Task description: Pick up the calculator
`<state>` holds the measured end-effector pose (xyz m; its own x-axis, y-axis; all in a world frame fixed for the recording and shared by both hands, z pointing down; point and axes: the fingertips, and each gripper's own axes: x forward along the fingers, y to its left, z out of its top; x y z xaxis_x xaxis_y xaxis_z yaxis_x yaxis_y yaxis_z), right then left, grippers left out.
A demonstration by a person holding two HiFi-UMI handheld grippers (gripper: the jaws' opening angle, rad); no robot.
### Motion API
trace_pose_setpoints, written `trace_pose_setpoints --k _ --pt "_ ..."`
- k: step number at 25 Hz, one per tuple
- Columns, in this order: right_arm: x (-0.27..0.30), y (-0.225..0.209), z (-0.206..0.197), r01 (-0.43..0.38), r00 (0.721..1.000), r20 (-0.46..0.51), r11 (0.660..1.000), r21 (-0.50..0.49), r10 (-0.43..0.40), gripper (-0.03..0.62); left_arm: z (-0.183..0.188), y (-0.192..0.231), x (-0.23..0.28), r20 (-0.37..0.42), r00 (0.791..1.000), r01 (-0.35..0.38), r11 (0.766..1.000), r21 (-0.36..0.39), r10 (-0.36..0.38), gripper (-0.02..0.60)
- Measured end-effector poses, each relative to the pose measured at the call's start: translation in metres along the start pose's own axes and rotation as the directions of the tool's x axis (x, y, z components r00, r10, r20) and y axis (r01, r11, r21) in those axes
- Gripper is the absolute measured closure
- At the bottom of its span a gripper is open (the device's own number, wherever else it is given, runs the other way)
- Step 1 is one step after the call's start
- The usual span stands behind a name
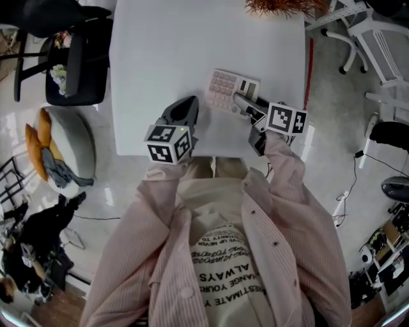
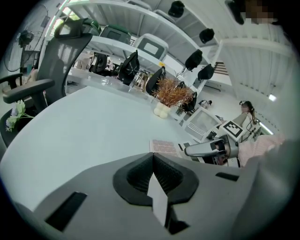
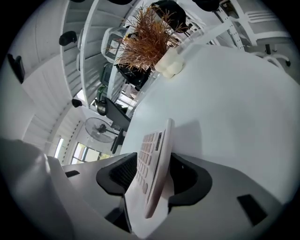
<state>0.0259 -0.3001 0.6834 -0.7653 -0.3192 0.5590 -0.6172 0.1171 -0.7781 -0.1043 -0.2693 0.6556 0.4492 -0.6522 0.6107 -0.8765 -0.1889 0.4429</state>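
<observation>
A pale pink calculator lies near the right front of the white table. My right gripper is shut on its near right edge. In the right gripper view the calculator stands edge-on between the jaws of that gripper and casts a shadow on the table beside it. My left gripper hovers over the table's front edge to the left of the calculator, shut on nothing. Its own view shows the shut left gripper with the calculator and the right gripper beyond.
A dried brown plant in a white vase stands at the table's far right. A black office chair is left of the table. White chair legs are on the right. The table's front edge runs just before my grippers.
</observation>
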Motion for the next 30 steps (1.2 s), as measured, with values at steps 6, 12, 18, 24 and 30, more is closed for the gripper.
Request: trace_pose_setpoints --k 6,12,18,24,30 --pt "0.000 -0.012 0.001 0.047 0.999 -0.023 0.999 0.027 -0.047 0.474 -0.003 -0.002 0.002 -0.007 1.000 -0.005 1.000 0.000 0.005 0.580" --pt "-0.001 -0.012 0.001 0.027 1.000 -0.015 0.997 0.070 -0.026 0.482 -0.002 -0.001 0.001 -0.001 1.000 -0.018 1.000 -0.003 0.018 0.580" --pt "-0.002 -0.012 0.003 -0.003 0.999 0.032 0.991 0.134 -0.001 0.493 0.000 0.001 -0.005 0.012 0.999 -0.030 1.000 0.000 0.030 0.580" --pt "-0.007 -0.005 0.008 -0.055 0.995 0.088 0.980 0.191 0.039 0.497 0.004 0.001 -0.011 0.032 0.999 -0.037 0.999 0.006 0.037 0.580" --pt "-0.016 0.009 0.011 -0.079 0.993 0.102 0.981 0.179 0.061 0.497 0.013 -0.005 -0.022 0.061 0.998 -0.034 0.999 0.026 0.033 0.580"
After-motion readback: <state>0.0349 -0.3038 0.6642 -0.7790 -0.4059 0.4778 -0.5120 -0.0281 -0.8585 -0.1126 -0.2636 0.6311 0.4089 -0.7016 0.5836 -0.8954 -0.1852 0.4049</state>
